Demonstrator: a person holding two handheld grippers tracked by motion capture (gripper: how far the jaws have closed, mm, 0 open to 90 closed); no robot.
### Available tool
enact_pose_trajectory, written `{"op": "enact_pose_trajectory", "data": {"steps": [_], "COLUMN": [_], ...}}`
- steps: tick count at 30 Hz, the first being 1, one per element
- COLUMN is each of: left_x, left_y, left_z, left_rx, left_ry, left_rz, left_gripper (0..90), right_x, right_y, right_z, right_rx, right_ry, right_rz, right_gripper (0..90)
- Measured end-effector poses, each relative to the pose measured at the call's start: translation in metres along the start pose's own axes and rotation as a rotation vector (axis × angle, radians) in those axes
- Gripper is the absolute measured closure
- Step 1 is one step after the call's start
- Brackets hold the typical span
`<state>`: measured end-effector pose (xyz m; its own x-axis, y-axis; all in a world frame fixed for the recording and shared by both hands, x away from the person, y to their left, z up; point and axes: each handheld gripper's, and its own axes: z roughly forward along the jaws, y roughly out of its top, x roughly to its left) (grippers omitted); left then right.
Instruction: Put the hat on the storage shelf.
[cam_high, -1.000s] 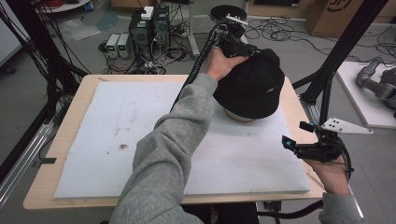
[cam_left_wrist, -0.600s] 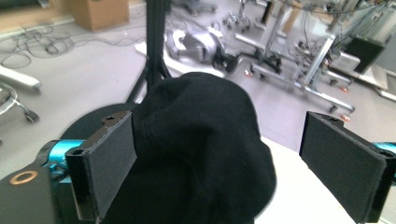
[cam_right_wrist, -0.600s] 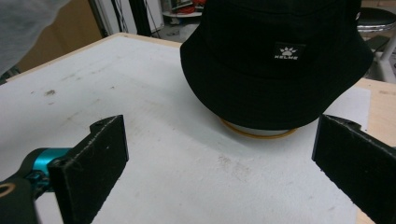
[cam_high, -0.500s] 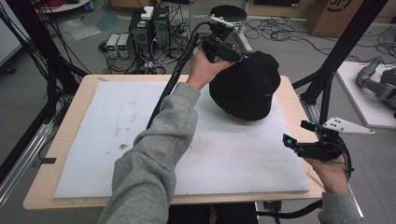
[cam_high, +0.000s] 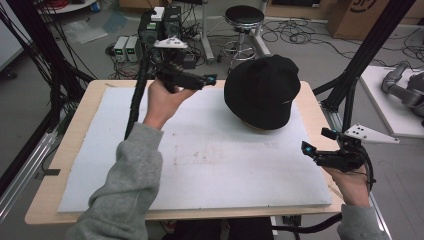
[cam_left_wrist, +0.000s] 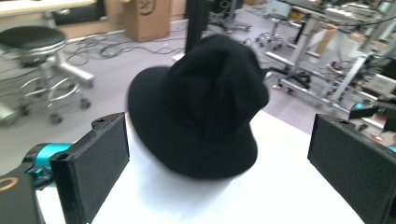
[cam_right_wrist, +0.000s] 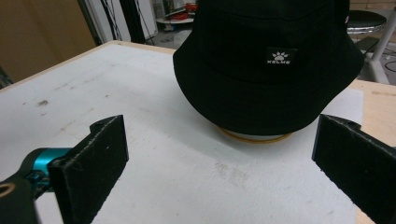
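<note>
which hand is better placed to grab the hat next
Left, probably. The left gripper is open, raised just beside the black hat and aimed at it. The right gripper, also open, sits at the table's near right edge, farther off.

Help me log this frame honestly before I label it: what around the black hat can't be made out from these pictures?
- What the black hat sits on: in the right gripper view only a tan and white rim peeks out; the brim hides the rest.
- The hat's top: cut off by the upper edge of the right gripper view.
- The hat's outline: motion-blurred in the left gripper view.
- The label: its small emblem is too small to read.
</note>
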<state>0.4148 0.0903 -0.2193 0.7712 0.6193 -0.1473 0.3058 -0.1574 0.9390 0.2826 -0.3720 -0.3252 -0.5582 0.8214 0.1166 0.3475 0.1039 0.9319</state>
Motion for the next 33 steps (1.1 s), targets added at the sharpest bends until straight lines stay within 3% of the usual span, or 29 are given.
{"op": "enact_pose_trajectory", "data": {"steps": [5, 9, 13, 14, 15, 16, 20, 25, 30, 32, 33], "left_x": [0.013, 0.019, 0.021, 0.021, 0.023, 0.023, 0.027, 0.03, 0.027, 0.028, 0.028], "left_y": [-0.034, -0.061, -0.092, -0.092, -0.104, -0.104, -0.131, -0.162, -0.175, -0.176, -0.177], "left_z": [-0.038, -0.066, -0.099, -0.099, -0.11, -0.11, -0.127, -0.136, -0.136, -0.135, -0.136], "left_rx": [-0.003, 0.0, -0.029, -0.029, -0.037, -0.037, -0.048, -0.045, -0.036, -0.016, -0.022], "left_ry": [0.1, 0.147, 0.216, 0.216, 0.249, 0.249, 0.29, 0.319, 0.347, 0.356, 0.372], "left_rz": [-0.015, -0.025, -0.026, -0.026, -0.033, -0.033, -0.06, -0.091, -0.056, -0.059, -0.057], "left_gripper": [5.8, 5.8, 5.8, 5.8, 5.8, 5.8, 5.8, 5.8, 5.8, 5.8, 5.8], "right_x": [0.0, 0.0, 0.001, 0.001, 0.002, 0.002, 0.005, 0.006, 0.003, 0.002, 0.002], "right_y": [0.001, 0.0, -0.001, -0.001, -0.002, -0.002, -0.001, -0.001, -0.003, -0.005, -0.006], "right_z": [0.001, 0.003, 0.004, 0.004, 0.005, 0.005, 0.006, 0.009, 0.014, 0.017, 0.019], "right_rx": [-0.01, -0.011, -0.016, -0.016, -0.017, -0.017, -0.011, -0.006, -0.005, -0.003, -0.002], "right_ry": [-0.005, -0.011, -0.02, -0.02, -0.023, -0.023, -0.026, -0.056, -0.078, -0.093, -0.121], "right_rz": [0.007, 0.013, 0.01, 0.01, 0.014, 0.014, 0.006, -0.006, 0.011, 0.019, 0.027], "right_gripper": [3.2, 3.2, 3.2, 3.2, 3.2, 3.2, 3.2, 3.2, 3.2, 3.2, 3.2]}}
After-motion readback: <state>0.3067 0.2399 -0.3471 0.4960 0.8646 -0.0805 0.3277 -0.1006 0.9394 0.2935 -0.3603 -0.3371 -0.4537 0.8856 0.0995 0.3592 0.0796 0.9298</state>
